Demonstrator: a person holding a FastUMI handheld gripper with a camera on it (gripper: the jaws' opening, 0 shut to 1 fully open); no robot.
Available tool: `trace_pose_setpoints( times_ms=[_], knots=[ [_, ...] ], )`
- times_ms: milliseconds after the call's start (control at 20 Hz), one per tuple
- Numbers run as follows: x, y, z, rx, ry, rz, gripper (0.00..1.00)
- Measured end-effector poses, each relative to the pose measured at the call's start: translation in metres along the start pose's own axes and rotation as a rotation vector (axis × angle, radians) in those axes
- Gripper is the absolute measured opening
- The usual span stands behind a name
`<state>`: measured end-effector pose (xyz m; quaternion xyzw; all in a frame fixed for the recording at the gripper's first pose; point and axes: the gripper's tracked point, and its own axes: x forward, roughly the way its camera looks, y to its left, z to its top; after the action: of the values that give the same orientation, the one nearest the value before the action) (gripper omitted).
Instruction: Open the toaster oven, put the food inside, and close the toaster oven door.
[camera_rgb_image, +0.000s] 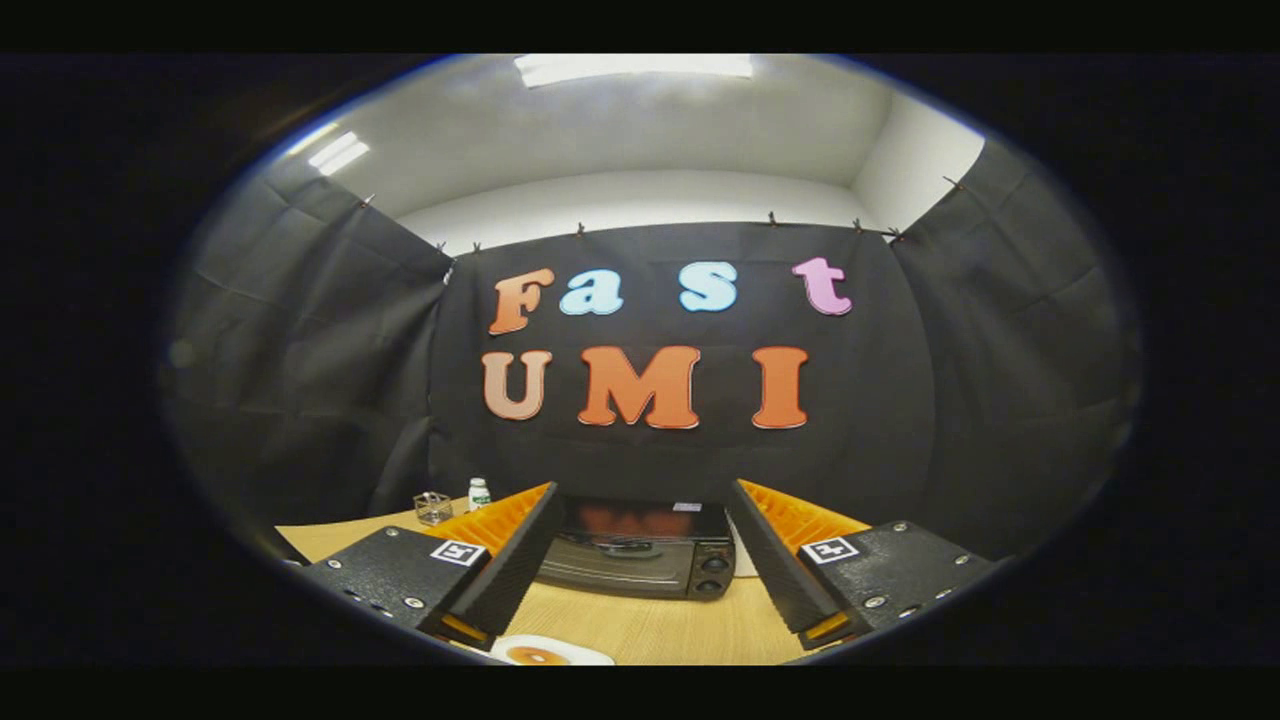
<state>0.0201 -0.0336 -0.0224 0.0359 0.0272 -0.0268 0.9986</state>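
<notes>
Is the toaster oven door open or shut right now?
Shut: the toaster oven door sits flush, beyond the open gripper.

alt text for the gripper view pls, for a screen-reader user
The gripper is open, fingers spread wide and holding nothing, aimed at a closed toaster oven that stands beyond them on a wooden table. A white plate with food lies just below the fingers.

Wooden bench (640, 625) carried my toaster oven (640, 560), door closed, a plate (550, 652), small bottle (479, 492) and clear container (433, 507).
</notes>
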Motion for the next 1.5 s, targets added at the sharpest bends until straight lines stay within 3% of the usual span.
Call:
trace_pose_setpoints(
  times_ms=[550, 950, 1200, 1500],
  knots=[
    [0.078, 0.028, -0.106, 0.085, 0.204, 0.075, 0.99],
    [0.156, 0.051, -0.167, -0.025, 0.292, 0.038, 0.99],
    [0.198, 0.059, -0.180, -0.072, 0.253, -0.005, 0.99],
    [0.213, 0.057, -0.205, 0.004, 0.285, -0.030, 0.98]
  ],
)
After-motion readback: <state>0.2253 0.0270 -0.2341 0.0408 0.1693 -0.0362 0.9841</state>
